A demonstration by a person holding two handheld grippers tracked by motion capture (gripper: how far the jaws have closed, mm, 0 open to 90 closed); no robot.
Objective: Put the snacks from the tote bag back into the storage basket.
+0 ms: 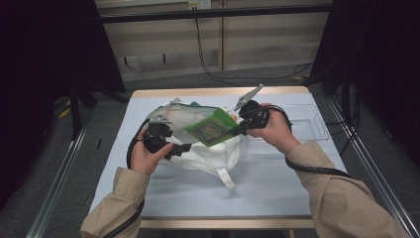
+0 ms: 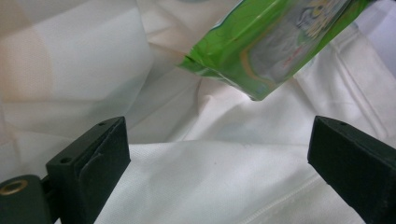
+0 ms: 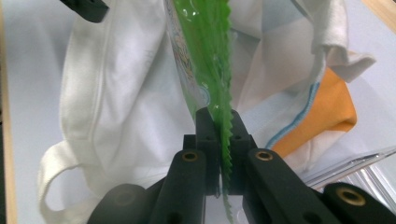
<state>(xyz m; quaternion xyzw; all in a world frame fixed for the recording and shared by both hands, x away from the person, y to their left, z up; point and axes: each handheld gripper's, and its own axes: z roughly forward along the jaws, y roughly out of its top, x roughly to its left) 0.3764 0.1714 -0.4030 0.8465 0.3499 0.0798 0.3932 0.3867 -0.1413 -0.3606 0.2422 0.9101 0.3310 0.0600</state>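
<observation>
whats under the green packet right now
The white cloth bag lies under the green packet, which the right gripper holds above it. What is inside the bag is covered by cloth.

clear tray — pale table, cables

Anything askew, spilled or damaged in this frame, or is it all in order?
Nothing spilled or torn. The white cloth bag lies crumpled on the table, and the green packet hangs tilted above it, pinched by its serrated edge in the right gripper. The left gripper is open over the cloth.
</observation>
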